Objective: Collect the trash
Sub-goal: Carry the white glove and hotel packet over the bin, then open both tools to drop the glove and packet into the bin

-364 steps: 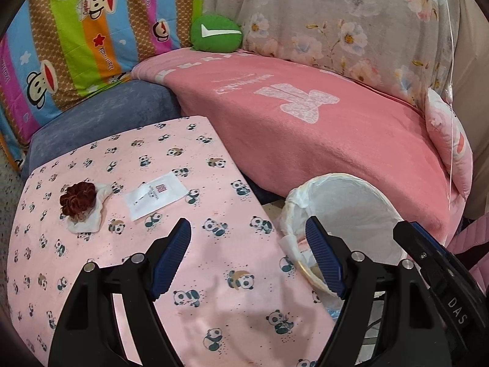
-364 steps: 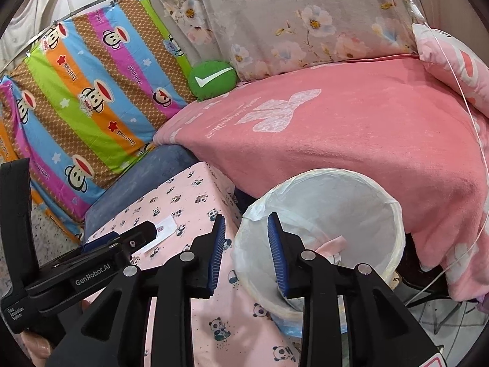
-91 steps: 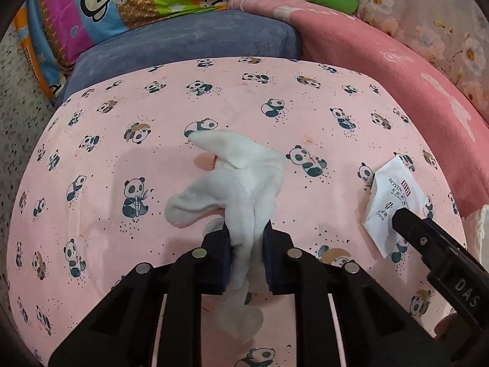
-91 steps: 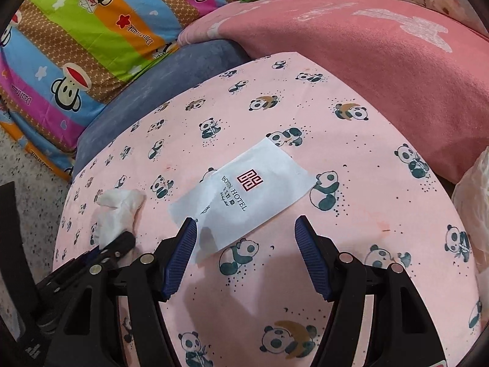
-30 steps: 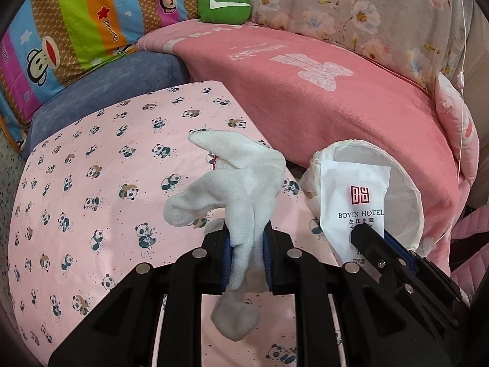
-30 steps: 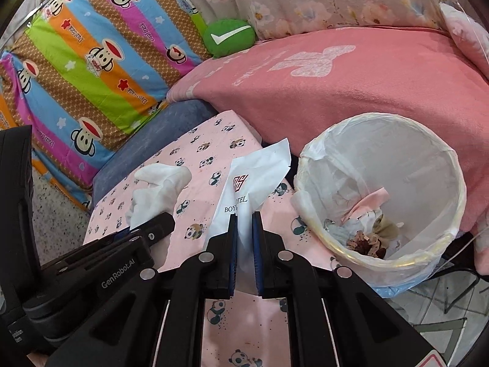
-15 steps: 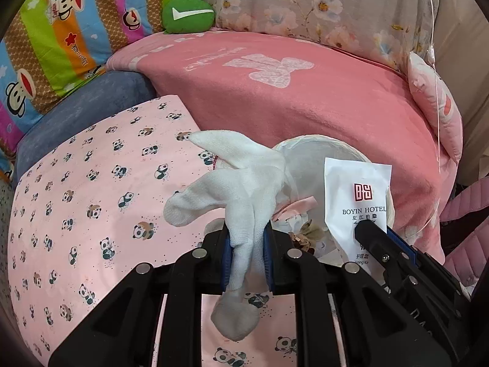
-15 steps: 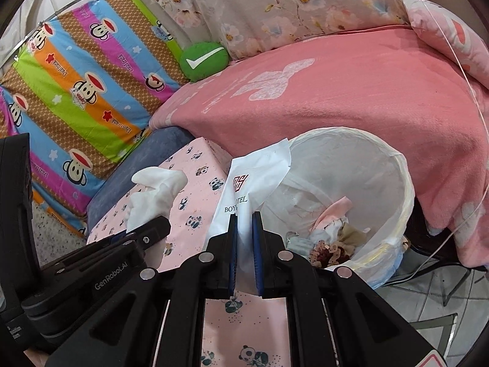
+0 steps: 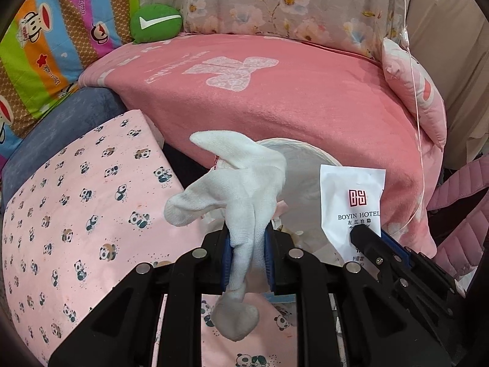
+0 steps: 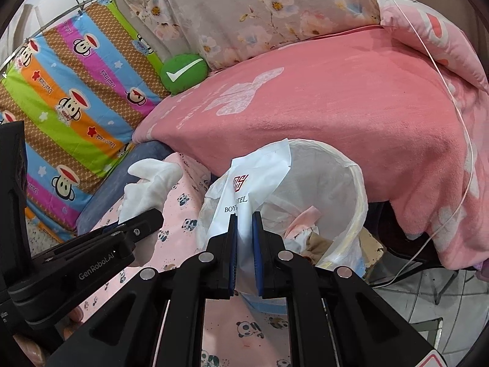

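My left gripper (image 9: 247,244) is shut on a crumpled white tissue (image 9: 235,189) and holds it at the near rim of the white-lined trash bin (image 9: 305,150). My right gripper (image 10: 244,229) is shut on a white Boyin Hotel packet (image 10: 250,180) over the bin's near left rim (image 10: 357,183). The packet also shows in the left wrist view (image 9: 351,195), and the tissue in the right wrist view (image 10: 149,183). Earlier trash lies in the bin's bottom (image 10: 305,229).
The pink panda-print table (image 9: 76,202) lies to the left of the bin. A pink blanketed sofa (image 9: 275,91) curves behind it, with a green cushion (image 9: 156,24), a striped monkey cover (image 10: 76,98) and a pink pillow (image 9: 412,85). Tiled floor (image 10: 428,299) lies at right.
Both grippers have carried the tissue and the packet away from the table toward the bin. The bin now sits closer and more centred under them.
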`<act>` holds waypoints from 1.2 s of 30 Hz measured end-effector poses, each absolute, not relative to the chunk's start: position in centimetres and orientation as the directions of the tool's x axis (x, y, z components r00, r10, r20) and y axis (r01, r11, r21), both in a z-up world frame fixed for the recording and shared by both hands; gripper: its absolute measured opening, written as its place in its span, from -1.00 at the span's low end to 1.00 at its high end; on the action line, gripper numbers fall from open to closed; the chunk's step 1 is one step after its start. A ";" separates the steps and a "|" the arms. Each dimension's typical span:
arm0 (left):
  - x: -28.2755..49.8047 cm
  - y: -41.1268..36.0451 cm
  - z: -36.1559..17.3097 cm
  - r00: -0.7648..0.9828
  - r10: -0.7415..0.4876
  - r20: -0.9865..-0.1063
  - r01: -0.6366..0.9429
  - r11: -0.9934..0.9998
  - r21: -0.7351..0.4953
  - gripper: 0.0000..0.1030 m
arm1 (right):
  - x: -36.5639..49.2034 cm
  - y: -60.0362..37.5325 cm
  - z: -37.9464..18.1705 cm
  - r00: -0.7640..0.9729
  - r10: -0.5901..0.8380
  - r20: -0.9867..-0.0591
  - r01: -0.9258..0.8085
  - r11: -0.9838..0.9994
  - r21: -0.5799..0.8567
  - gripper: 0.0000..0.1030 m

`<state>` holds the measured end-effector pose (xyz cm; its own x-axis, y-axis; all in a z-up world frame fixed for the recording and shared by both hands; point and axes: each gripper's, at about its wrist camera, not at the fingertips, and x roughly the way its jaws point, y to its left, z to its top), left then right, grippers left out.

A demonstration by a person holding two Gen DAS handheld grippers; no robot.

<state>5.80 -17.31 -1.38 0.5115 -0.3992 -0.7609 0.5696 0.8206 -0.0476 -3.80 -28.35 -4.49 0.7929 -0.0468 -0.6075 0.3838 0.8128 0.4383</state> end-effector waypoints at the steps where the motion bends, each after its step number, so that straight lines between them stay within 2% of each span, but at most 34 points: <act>1: 5.9 -17.5 -1.4 0.508 -0.403 -0.761 0.572 0.818 -0.051 -0.65 | -3.9 -29.0 -4.5 0.791 -0.055 -0.609 0.391 0.812 0.434 -0.80; 5: 6.3 -18.4 -1.5 0.497 -0.408 -0.766 0.584 0.810 -0.053 -0.62 | -3.9 -29.7 -4.6 0.789 -0.065 -0.611 0.400 0.808 0.432 -0.80; 8: 6.4 -18.8 -1.6 0.498 -0.407 -0.765 0.584 0.810 -0.052 -0.41 | -3.7 -30.1 -4.9 0.788 -0.070 -0.612 0.405 0.807 0.430 -0.80; 13: 6.8 -18.7 -1.3 0.542 -0.397 -0.741 0.552 0.833 -0.043 0.40 | -3.2 -30.7 -5.1 0.786 -0.071 -0.615 0.405 0.810 0.424 -0.80; 15: 6.9 -18.5 -1.2 0.562 -0.388 -0.730 0.537 0.843 -0.035 0.47 | -3.0 -30.8 -5.1 0.785 -0.072 -0.616 0.402 0.814 0.418 -0.80; 26: 7.3 -16.0 -1.6 0.614 -0.302 -0.729 0.440 0.898 -0.001 0.55 | -0.2 -30.3 -4.9 0.776 -0.053 -0.629 0.363 0.852 0.376 -0.77; 29: 7.5 -15.1 -1.8 0.622 -0.271 -0.735 0.404 0.915 0.005 0.63 | 0.5 -29.7 -4.7 0.771 -0.045 -0.635 0.346 0.867 0.359 -0.68; 36: 7.5 -12.5 -1.8 0.640 -0.232 -0.733 0.336 0.942 -0.005 0.69 | 2.2 -28.3 -4.5 0.751 -0.049 -0.658 0.321 0.899 0.300 -0.63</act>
